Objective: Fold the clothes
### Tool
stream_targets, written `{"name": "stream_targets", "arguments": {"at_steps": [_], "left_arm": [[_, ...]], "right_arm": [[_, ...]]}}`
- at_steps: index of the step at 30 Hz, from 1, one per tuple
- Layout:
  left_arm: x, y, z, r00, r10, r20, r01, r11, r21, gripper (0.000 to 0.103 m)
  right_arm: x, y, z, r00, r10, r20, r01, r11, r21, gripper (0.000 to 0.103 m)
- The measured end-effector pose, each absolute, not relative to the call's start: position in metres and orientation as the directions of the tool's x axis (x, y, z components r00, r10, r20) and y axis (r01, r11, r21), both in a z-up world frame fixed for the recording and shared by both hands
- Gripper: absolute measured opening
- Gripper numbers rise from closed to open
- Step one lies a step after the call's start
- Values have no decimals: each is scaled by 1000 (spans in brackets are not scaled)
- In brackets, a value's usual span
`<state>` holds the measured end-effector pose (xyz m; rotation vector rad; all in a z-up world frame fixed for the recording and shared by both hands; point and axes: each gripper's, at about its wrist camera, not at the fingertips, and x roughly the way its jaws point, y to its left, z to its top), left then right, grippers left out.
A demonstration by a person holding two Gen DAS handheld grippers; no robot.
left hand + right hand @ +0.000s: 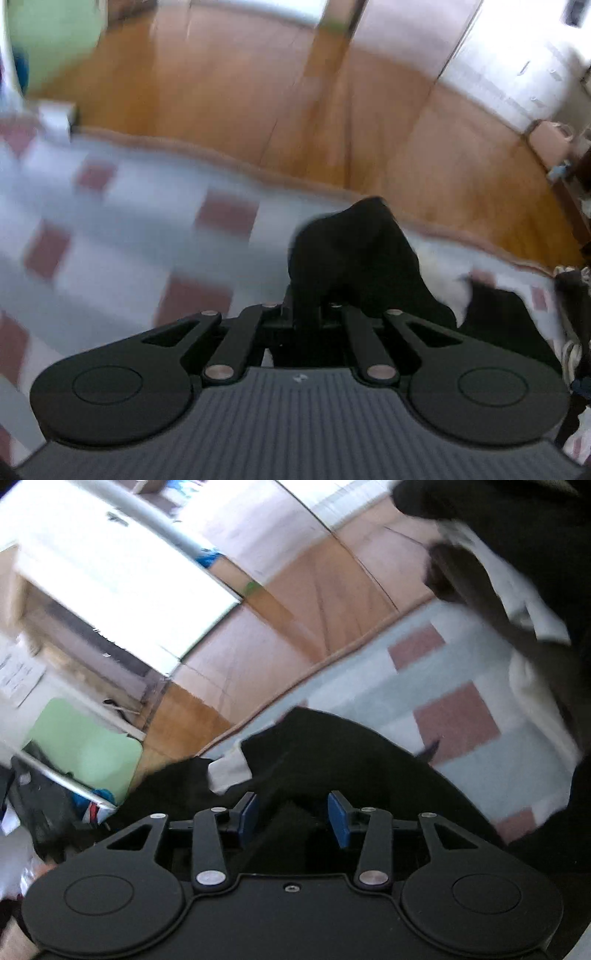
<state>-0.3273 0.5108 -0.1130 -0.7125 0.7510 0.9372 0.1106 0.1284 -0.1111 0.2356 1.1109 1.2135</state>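
Nearest in the left wrist view, the left claw [308, 310] is clamped on a bunch of the black garment [354, 258], which rises in a peak just past the fingers, probably lifted so a fold can be carried over. To its right the cloth trails down onto the checked bedspread [110, 206], grey-white with dull red squares. A white patch [456, 291] shows among the black, perhaps a lining or print.

In the right wrist view, the right claw [293, 818] stands apart, blue pads [341, 821] clear on both sides. Black cloth lies in the gap, with no pad pressing it, so I judge it either just let go or ready to pinch. More of the garment hangs at upper right. Beyond the bed edge lies a wooden floor [332, 110].
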Motion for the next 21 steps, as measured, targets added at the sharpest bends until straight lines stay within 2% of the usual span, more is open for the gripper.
{"name": "stream_targets", "arguments": {"at_steps": [2, 5, 6, 7, 10, 15, 17, 20, 21], "left_arm": [[-329, 510, -129, 340, 472, -813, -896, 426, -127, 3], [-332, 511, -136, 355, 471, -807, -890, 436, -137, 3], [-333, 512, -138, 363, 468, -806, -887, 438, -145, 3], [-333, 515, -138, 368, 469, -803, -886, 440, -150, 3], [-338, 518, -137, 395, 468, -791, -879, 444, -176, 3], [-337, 516, -150, 420, 433, -797, -865, 456, -209, 5], [-333, 515, -156, 410, 425, -807, -860, 475, -186, 10], [-326, 514, -167, 381, 419, -824, -847, 515, -129, 11], [-324, 514, -170, 379, 419, -825, -842, 525, -120, 11]], "right_arm": [[108, 136, -105, -42, 812, -582, -666, 411, 622, 48], [106, 160, -91, -29, 776, -630, -751, 399, 526, 48], [107, 169, -87, -17, 766, -643, -769, 401, 498, 52], [110, 178, -85, -2, 759, -651, -781, 406, 475, 60], [124, 212, -88, 34, 736, -676, -797, 428, 426, 72], [141, 267, -132, 55, 644, -763, -733, 545, 407, 72], [136, 281, -147, 64, 618, -784, -735, 560, 382, 72], [119, 293, -155, 107, 603, -790, -788, 536, 302, 72], [115, 294, -155, 101, 605, -790, -805, 516, 293, 57]]}}
